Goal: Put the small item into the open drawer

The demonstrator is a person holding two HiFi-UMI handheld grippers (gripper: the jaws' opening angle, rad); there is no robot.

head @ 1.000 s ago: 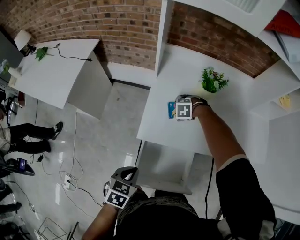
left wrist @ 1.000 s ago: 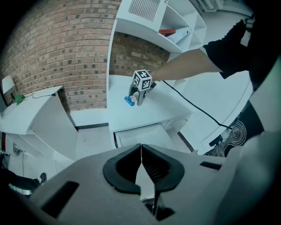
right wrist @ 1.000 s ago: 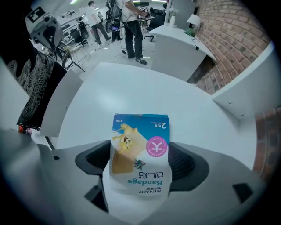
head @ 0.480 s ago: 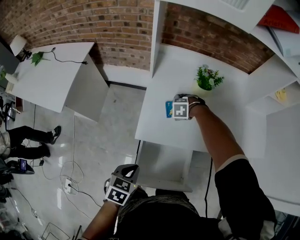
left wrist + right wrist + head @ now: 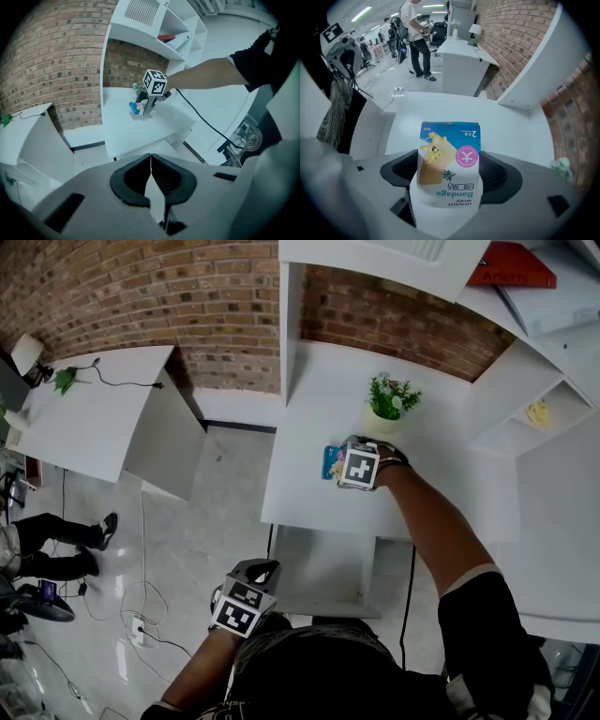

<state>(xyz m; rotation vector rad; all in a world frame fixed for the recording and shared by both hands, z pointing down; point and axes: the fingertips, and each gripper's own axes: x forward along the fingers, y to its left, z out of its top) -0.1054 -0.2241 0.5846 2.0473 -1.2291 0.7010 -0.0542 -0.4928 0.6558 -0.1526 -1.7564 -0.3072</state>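
Note:
The small item is a blue and white bandage box [image 5: 450,140]. My right gripper [image 5: 450,171] is shut on it, one pad on each side. In the head view the box [image 5: 330,463] sticks out left of the right gripper [image 5: 345,468], at the left part of the white desk [image 5: 309,502]; I cannot tell if it is lifted. The open white drawer [image 5: 323,570] juts out below the desk's front edge. My left gripper [image 5: 251,579] hangs low, left of the drawer, shut and empty. In the left gripper view its jaws [image 5: 151,164] meet, and the box [image 5: 135,108] shows far off.
A small potted plant [image 5: 388,399] stands on the desk just behind the right gripper. White shelves [image 5: 525,409] rise at the right, with a red book [image 5: 511,266] on top. A second white desk [image 5: 89,413] stands at the left. Cables [image 5: 141,615] lie on the floor, and a seated person's legs [image 5: 56,545] show at far left.
The head view has shifted, so the desk sits further left in the picture. The right gripper stays shut on the box beside the plant. The left gripper keeps low by the drawer.

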